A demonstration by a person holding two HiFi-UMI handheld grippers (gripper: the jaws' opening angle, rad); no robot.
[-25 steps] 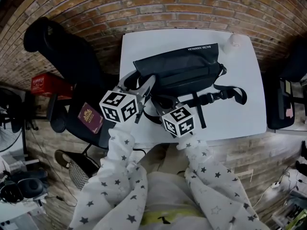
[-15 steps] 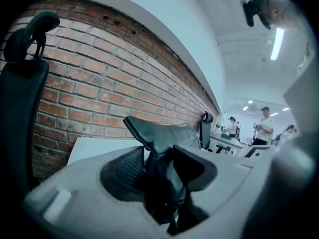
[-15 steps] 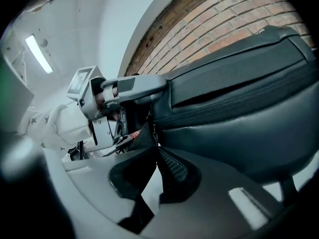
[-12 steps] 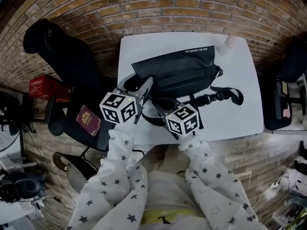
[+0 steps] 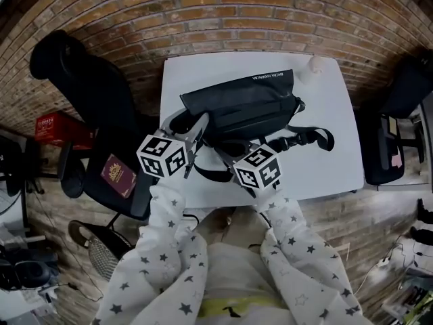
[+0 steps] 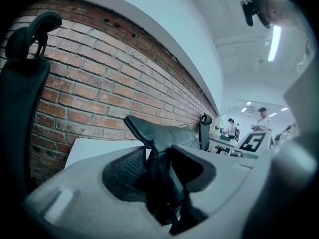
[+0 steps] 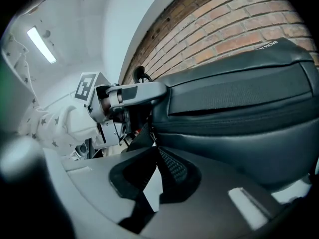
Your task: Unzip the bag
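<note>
With the left tongs (image 6: 158, 169), clamped on the near left end of the black bag (image 5: 237, 105), having just been closing onto the dark fabric bunched between the pads. With the right tongs (image 7: 152, 167), drawn almost together at the bag's front close to the left tongs, only a sliver of white surface (image 5: 325, 164) showing through the gap; cannot tell whether pinching the zip pull or nothing. Judged as the very start: bracing about done, no opening seen along the zip (image 7: 234, 128) in the right gripper view, so the whole pull toward the right end left to do. Just behind the tongs, the near edge of the surface, close to the body. Past that, the bag lying across the middle, long side roughly parallel to that edge, with its strap (image 5: 308, 137) looped loose on the right in front. Plenty of bare white to the right for a sideways run, though likely to brush the strap. Less room on the left: edge just beside the clamped end, then a black chair (image 5: 74, 73). Farther back, a small pale object (image 5: 314, 63) at the far right corner, then only the brick wall (image 5: 223, 9)
</note>
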